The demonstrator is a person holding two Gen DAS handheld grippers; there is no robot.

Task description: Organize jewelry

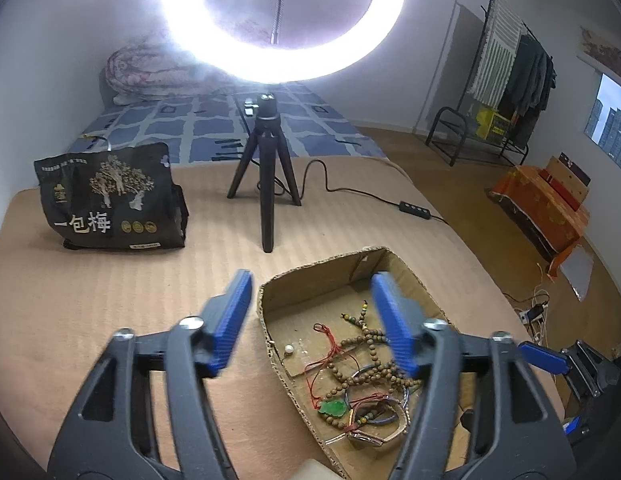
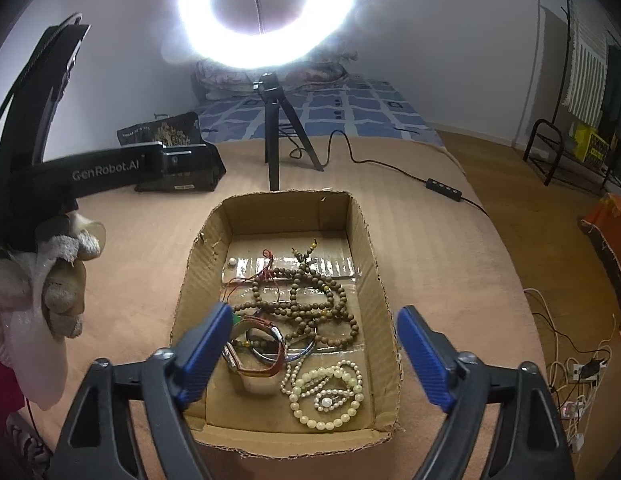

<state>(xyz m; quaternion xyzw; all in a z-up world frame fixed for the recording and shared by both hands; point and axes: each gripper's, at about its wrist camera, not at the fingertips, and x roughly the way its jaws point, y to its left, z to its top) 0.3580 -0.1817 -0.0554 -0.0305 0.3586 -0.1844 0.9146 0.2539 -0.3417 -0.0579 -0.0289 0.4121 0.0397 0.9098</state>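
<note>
Cardboard box (image 2: 362, 240) on tan mat, holding tangled wooden bead strand (image 2: 310, 304), pearl necklace (image 2: 330, 392), watch (image 2: 250, 356) and jade pendant (image 1: 332, 407); right gripper (image 2: 314, 360) spread above its 6 o'clock end, left gripper (image 1: 310, 328) spread over its 9 o'clock wall, seemingly poised to pick

A lit ring light (image 1: 282, 20) stands on a black tripod (image 1: 266, 176) at the far middle of the tan mat (image 1: 90, 300). Left of the tripod sits a black printed bag (image 1: 110, 196). A black cable with an inline switch (image 1: 414, 209) trails off to the right. Beyond lies a blue patterned bed cover (image 1: 214, 128) with a rolled quilt (image 1: 150, 76). At far right, a clothes rack (image 1: 506, 80) holds hanging garments.
</note>
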